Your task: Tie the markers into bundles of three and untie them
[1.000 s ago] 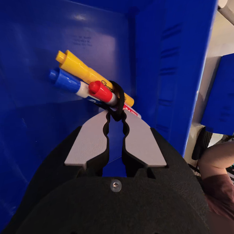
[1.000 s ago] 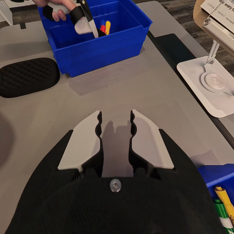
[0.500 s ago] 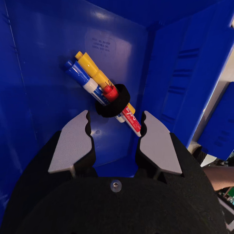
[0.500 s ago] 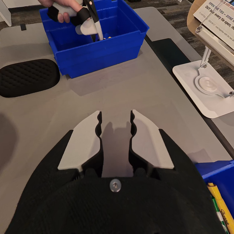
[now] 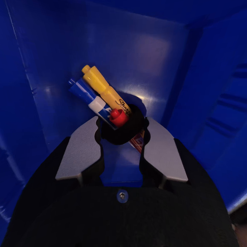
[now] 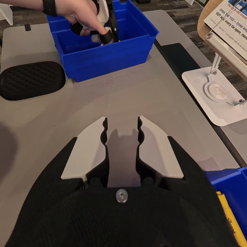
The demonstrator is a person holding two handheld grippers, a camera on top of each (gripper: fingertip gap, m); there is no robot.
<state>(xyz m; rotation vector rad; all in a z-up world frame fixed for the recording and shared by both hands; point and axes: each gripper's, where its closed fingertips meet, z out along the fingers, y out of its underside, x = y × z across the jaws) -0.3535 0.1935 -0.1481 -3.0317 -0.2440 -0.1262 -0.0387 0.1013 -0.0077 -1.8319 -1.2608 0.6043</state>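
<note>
Inside a blue bin [image 5: 133, 40], the left gripper [image 5: 121, 120] reaches down with its jaws spread wide around a bundle of three markers, the tips just beside a black band [image 5: 120, 135] that wraps the bundle; whether they touch it cannot be told. The yellow marker [image 5: 101, 89] and the blue marker [image 5: 85, 94] run from the band toward 11 o'clock, lying side by side on the bin floor. The red marker [image 5: 118, 118] points its cap up at the camera, and its printed barrel comes out of the band toward 5 o'clock.

In the right wrist view the same bin stands at 12 o'clock on a grey surface [image 6: 133, 101], with a person's hand [image 6: 80, 14] lowering the left gripper into it. The right gripper [image 6: 121, 118] hovers over the bare surface with its jaws partly open and nothing between them. A black textured pad [image 6: 30, 80] lies at 10 o'clock, just left of the bin. A white stand base [image 6: 200, 96] sits at 2 o'clock. At 4 o'clock, a second blue bin [image 6: 229, 181] shows a corner, a loose yellow marker [image 6: 231, 219] lying in it.
</note>
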